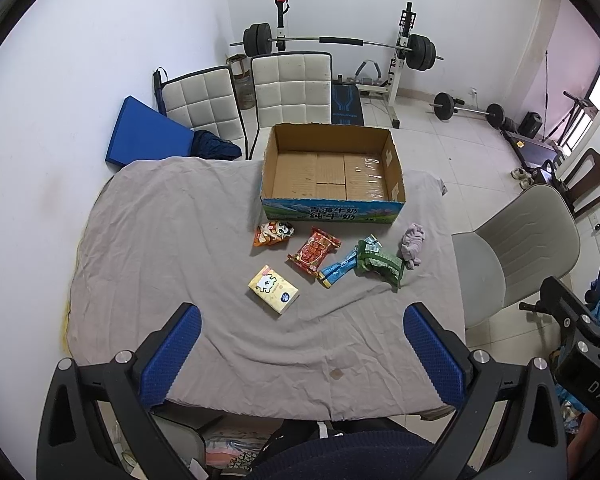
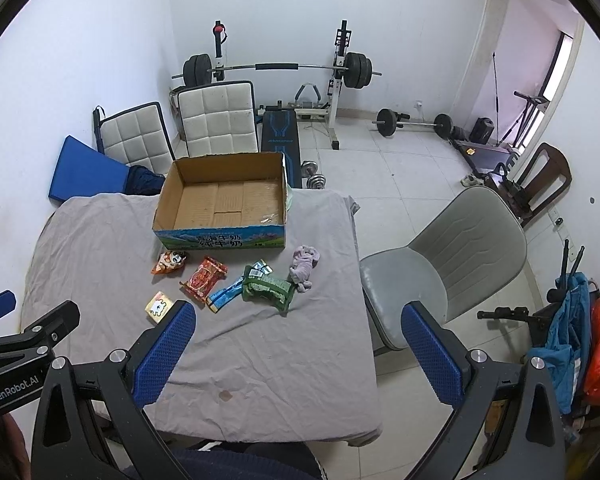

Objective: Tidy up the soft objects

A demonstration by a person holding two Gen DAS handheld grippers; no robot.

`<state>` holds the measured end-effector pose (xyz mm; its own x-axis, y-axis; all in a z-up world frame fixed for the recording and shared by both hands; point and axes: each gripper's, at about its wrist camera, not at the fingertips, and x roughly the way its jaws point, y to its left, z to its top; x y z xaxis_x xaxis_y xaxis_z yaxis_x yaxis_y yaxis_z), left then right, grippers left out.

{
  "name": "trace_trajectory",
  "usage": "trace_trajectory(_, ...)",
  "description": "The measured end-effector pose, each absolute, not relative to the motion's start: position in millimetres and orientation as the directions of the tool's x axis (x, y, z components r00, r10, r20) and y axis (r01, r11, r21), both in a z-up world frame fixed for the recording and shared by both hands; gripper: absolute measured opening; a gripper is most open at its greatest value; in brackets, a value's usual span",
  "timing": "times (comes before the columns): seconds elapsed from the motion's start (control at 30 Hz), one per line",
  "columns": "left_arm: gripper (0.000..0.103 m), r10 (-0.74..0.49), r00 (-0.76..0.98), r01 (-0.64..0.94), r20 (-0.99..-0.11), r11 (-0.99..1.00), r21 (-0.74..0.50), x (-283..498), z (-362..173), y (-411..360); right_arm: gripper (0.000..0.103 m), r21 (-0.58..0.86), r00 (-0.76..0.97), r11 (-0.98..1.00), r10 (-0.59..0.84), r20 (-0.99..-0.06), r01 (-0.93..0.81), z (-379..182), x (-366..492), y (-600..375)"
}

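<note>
An open, empty cardboard box (image 1: pixel 394 168) (image 2: pixel 168 196) stands at the far side of the cloth-covered table (image 1: pixel 160 240) (image 2: pixel 292 360). In front of it lie an orange snack bag (image 1: pixel 273 232) (image 2: pixel 169 262), a red snack bag (image 1: pixel 314 250) (image 2: pixel 204 279), a blue packet (image 1: pixel 336 270) (image 2: pixel 225 295), a green pack (image 1: pixel 380 262) (image 2: pixel 266 288), a lilac cloth bundle (image 1: pixel 413 245) (image 2: pixel 305 266) and a yellow tissue pack (image 1: pixel 274 289) (image 2: pixel 159 306). My left gripper (image 1: pixel 302 354) is open and empty above the near table edge. My right gripper (image 2: pixel 298 354) is open and empty, near the table's right edge.
A grey chair (image 1: pixel 512 256) (image 2: pixel 452 256) stands right of the table. Two white padded chairs (image 1: pixel 292 88) (image 2: pixel 218 118) and a blue mat (image 1: pixel 144 136) stand behind it. A barbell rack (image 1: pixel 336 44) (image 2: pixel 276 68) is at the back wall.
</note>
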<state>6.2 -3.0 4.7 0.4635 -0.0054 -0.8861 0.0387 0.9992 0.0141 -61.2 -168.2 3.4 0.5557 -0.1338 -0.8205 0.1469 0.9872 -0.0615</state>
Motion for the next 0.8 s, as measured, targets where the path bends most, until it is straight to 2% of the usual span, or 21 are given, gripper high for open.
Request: trace_trajectory(0.8, 0.103, -0.003, 0.479, 0.041, -0.878, 0.999, 0.019, 13.2, 4.6, -0.9, 0.103, -0.056, 0.560, 0.987, -0.132, -0.818, 0.151, 5.4, -55.1, -171.5)
